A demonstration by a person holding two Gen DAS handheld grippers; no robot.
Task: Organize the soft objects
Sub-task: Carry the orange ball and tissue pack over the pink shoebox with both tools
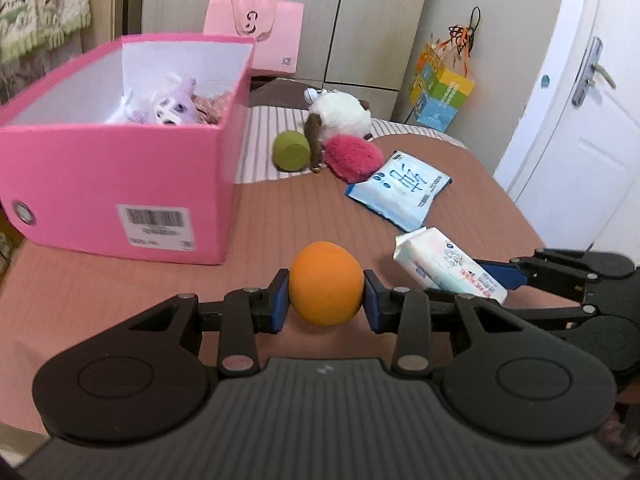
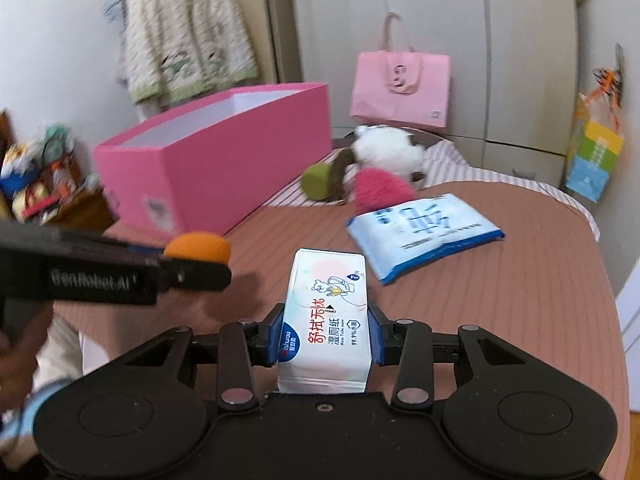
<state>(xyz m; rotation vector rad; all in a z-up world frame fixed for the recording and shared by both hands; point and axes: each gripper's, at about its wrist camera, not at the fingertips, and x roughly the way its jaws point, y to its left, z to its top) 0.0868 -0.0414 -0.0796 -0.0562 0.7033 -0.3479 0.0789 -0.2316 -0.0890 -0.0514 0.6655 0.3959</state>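
Left tool (image 1: 326, 294) clamped orange foam ball (image 1: 326, 283); right tool (image 2: 324, 334) clamped wet-wipe pack (image 2: 326, 320), both above bed. Pink box (image 1: 120, 184) already held purple plush (image 1: 172, 100). Left on bed: green roll (image 1: 291, 150), white plush (image 1: 340, 114), red plush (image 1: 354, 157), blue pack (image 1: 400, 188).

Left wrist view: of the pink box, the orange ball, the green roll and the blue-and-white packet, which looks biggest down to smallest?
1. pink box
2. blue-and-white packet
3. orange ball, though nearness to the camera enlarges it
4. green roll
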